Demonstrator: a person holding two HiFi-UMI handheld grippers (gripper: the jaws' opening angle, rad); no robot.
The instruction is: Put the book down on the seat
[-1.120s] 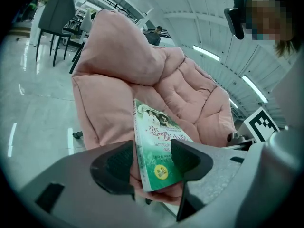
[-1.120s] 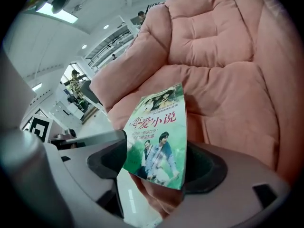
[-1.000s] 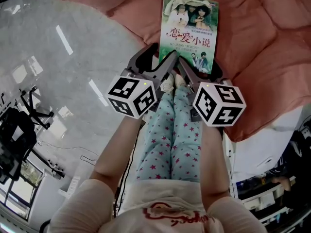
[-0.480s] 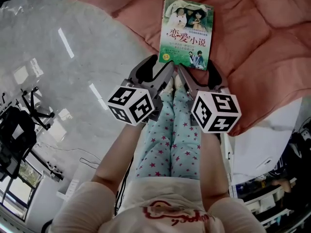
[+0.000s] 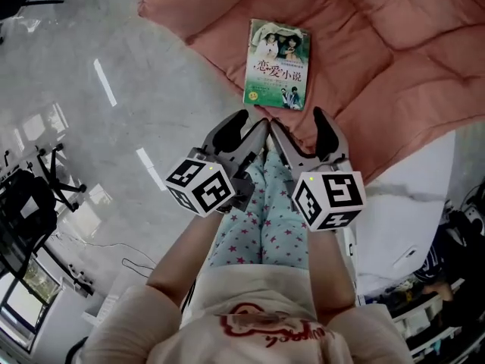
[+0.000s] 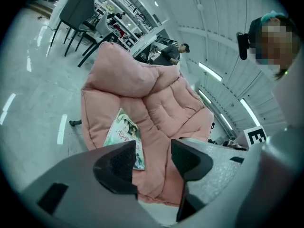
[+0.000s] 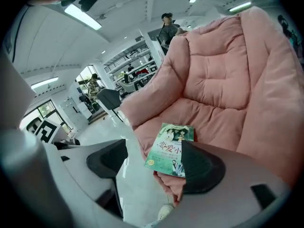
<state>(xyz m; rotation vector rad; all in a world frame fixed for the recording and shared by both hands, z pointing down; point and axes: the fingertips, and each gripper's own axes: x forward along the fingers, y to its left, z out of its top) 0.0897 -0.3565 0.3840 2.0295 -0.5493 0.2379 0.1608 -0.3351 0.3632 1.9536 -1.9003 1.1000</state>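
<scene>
A green-covered book [image 5: 277, 64] lies flat on the pink cushioned seat [image 5: 364, 44], near its front edge. It also shows as the book [image 6: 121, 133] in the left gripper view and the book [image 7: 169, 147] in the right gripper view. My left gripper [image 5: 248, 130] and right gripper [image 5: 297, 127] hover side by side short of the seat, both open and empty, apart from the book. The left gripper [image 6: 151, 158] has a clear gap between its jaws, as does the right gripper [image 7: 154, 161].
Glossy grey floor [image 5: 98, 105] spreads to the left of the seat. The seat's tall padded back [image 7: 223, 65] rises behind the book. The person's star-patterned trouser legs [image 5: 261, 222] stand below the grippers. Dark chairs [image 6: 78, 13] and shelving stand farther off in the room.
Both grippers have drawn back from the book, which stays lying on the seat. The gap between the fingertips and the book's near edge has grown.
</scene>
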